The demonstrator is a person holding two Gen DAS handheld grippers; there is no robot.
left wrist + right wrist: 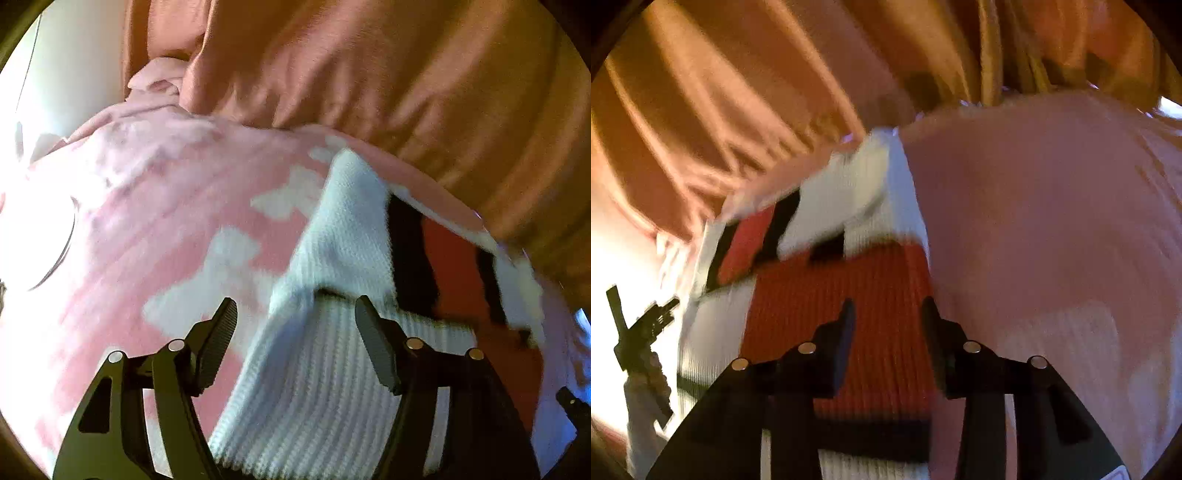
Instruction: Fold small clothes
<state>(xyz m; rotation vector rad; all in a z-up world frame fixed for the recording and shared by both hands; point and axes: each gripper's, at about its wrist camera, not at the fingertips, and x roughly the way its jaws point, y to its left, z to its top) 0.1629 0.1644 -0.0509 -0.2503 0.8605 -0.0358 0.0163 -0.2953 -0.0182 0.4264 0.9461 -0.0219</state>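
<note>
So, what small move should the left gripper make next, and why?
Probably lower the left gripper and close it on the sock's white cuff. Its jaws stand open over the ribbed cuff, gripping nothing, and the sock lies on the pink blanket.

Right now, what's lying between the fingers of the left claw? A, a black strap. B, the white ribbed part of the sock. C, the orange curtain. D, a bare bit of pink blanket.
B: in the left wrist view the open left claw straddles the white ribbed cuff of the sock, which lies on the pink blanket.
</note>
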